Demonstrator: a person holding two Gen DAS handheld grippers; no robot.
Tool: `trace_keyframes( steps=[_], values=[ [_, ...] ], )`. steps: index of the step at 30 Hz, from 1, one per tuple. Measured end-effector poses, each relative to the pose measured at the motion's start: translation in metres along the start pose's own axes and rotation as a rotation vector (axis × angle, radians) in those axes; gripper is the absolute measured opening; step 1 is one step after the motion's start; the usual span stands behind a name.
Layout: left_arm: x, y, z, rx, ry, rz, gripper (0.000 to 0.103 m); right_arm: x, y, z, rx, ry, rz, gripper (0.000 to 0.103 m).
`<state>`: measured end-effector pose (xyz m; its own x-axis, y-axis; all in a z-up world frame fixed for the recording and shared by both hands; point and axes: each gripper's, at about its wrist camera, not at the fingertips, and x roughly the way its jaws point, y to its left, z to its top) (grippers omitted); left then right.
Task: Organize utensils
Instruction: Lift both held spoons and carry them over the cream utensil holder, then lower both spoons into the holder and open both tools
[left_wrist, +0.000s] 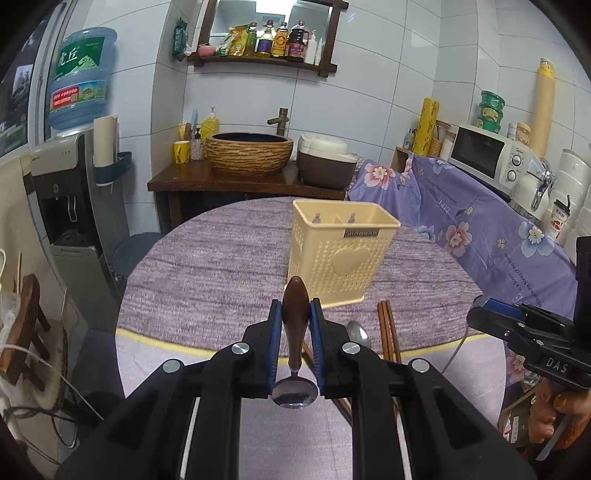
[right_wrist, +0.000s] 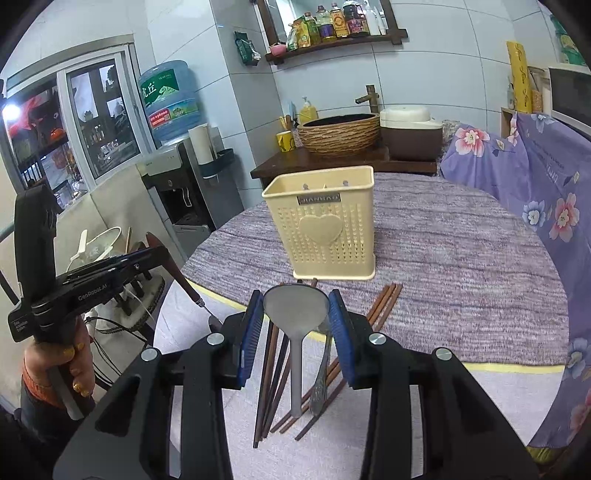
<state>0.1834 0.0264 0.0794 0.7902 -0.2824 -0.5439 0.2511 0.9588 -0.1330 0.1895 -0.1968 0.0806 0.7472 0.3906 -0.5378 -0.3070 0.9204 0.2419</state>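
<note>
A cream plastic utensil holder (left_wrist: 341, 254) stands upright on the round table, also in the right wrist view (right_wrist: 325, 229). My left gripper (left_wrist: 295, 314) is shut on a brown-handled metal spoon (left_wrist: 294, 317), handle pointing forward, bowl toward the camera. It shows at the left of the right wrist view (right_wrist: 110, 269). My right gripper (right_wrist: 297, 306) is shut on the bowl of a grey spoon (right_wrist: 297, 314), held above the table. Several brown chopsticks (right_wrist: 273, 373) and a metal spoon (right_wrist: 321, 384) lie on the table beneath it. Chopsticks (left_wrist: 388, 328) show in the left view too.
The round table (left_wrist: 207, 258) has a purple woven cloth. A floral-covered counter (left_wrist: 480, 236) with a microwave (left_wrist: 487, 155) stands right. A sink stand with basket basin (left_wrist: 247, 153) and rice cooker (left_wrist: 325, 158) is behind. A water dispenser (left_wrist: 62, 192) stands left.
</note>
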Motion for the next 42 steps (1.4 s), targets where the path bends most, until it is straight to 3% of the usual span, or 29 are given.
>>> trace_keyframes(
  steps=[4,11,17,29,42],
  values=[
    [-0.006,-0.002,0.043,0.008,-0.059,-0.010,0.016,0.003,0.001,0.040,-0.027,-0.046,-0.003,0.037],
    [-0.010,-0.023,0.139,0.019,-0.183,-0.011,0.016,0.000,-0.005,0.151,-0.031,-0.200,-0.057,0.037],
    [0.031,-0.042,0.172,0.007,-0.191,0.000,0.016,0.034,-0.021,0.195,0.011,-0.239,-0.118,0.037],
    [0.105,-0.035,0.120,-0.017,-0.040,0.016,0.016,0.108,-0.044,0.138,0.004,-0.137,-0.182,0.037],
    [0.135,-0.030,0.086,-0.002,0.041,0.042,0.016,0.130,-0.040,0.099,-0.068,-0.112,-0.224,0.037]
  ],
)
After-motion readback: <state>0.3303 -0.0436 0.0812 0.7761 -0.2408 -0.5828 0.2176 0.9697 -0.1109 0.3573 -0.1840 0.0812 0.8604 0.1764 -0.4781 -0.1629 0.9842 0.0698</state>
